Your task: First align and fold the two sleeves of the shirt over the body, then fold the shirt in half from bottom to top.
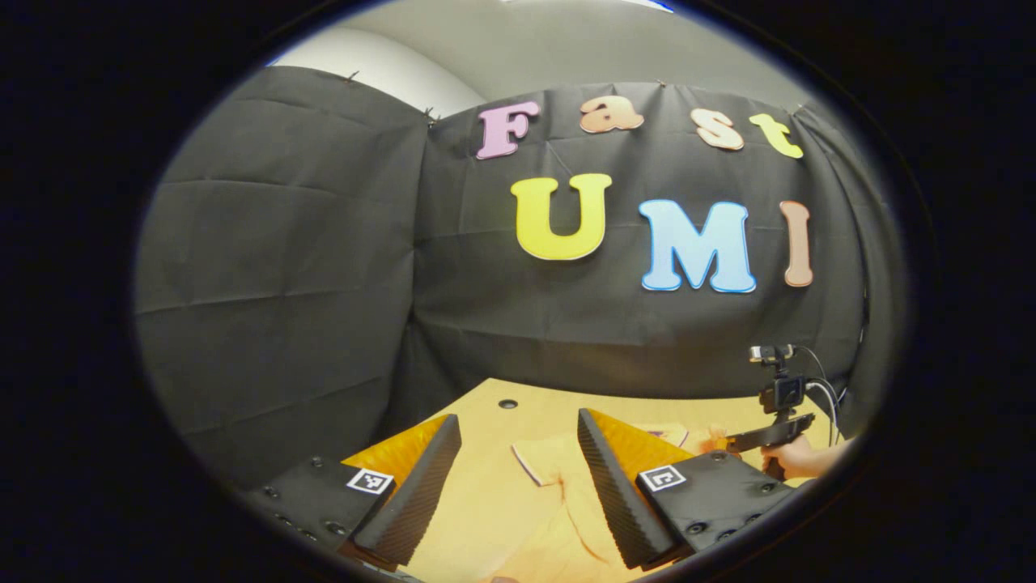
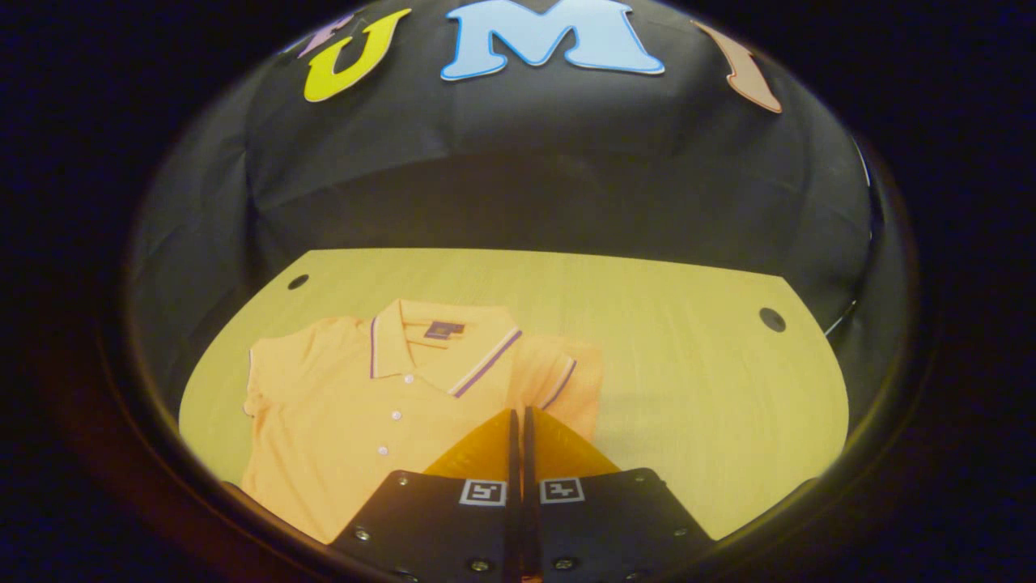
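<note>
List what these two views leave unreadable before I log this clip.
- Orange polo shirt, right gripper view: hem cut off at the bottom edge; the right gripper, fingers together, covers its lower right part.
- Same shirt, left gripper view: the left gripper, fingers apart, blocks both sides.
- Small dark collar label: too small.
- Light wooden table: near edge cut off.

Dim, warm overhead light; sharp centres, fisheye bending and darkening the edges

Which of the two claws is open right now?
The left claw, its fingers spread wide above the shirt. The right claw has its fingers closed together.
</note>
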